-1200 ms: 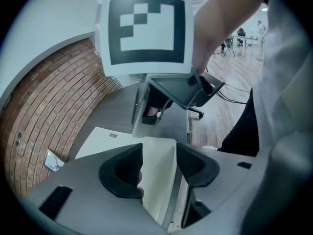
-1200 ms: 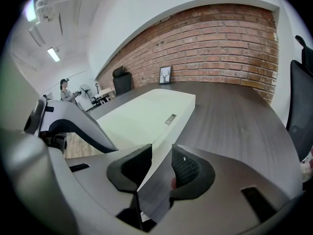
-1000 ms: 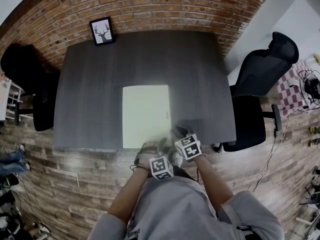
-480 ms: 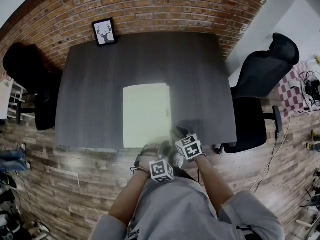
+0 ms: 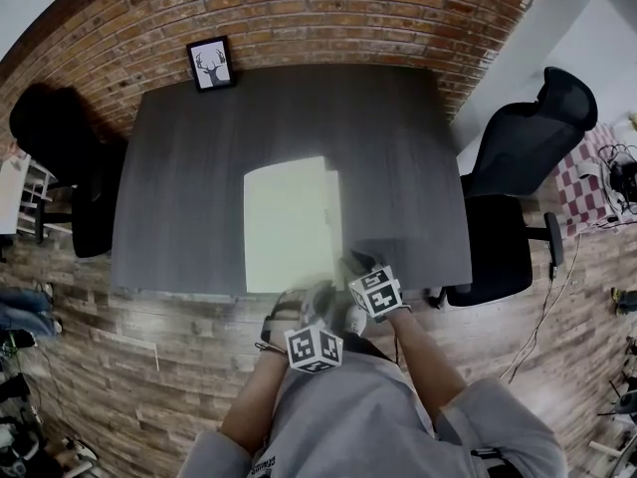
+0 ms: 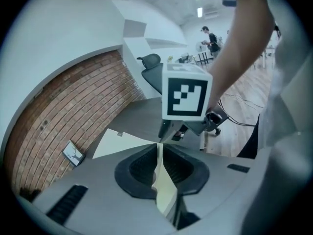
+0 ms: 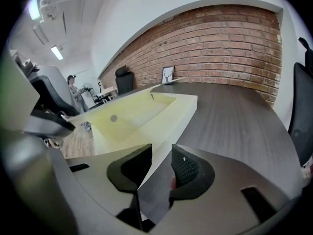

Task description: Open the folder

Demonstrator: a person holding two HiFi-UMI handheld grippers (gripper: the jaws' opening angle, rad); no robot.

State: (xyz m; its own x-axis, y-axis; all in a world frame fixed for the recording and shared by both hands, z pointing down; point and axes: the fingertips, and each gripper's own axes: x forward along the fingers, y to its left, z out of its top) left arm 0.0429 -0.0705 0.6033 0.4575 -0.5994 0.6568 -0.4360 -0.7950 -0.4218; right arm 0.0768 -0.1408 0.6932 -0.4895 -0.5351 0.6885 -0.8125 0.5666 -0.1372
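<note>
Pads of the left gripper [image 6: 159, 150] have just been closing and now pinch the lifted front flap of the pale yellow paper folder [image 5: 289, 222]. The rest of it lies flat on the dark grey wooden table [image 5: 189, 157]. The right gripper [image 7: 161, 153] has its pads apart, and the folder's edge seems to reach between them.

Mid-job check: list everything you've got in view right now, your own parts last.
table: 1, dark grey, centre
folder: 1, pale yellow, at the table's near edge
picture frame: 1, black, far left table corner by the brick wall
office chairs: 2, black, one right of the table, one left
left tongs: 1, grey, jaws just closed onto the folder's cover
right tongs: 1, grey, open, at the folder's near edge
</note>
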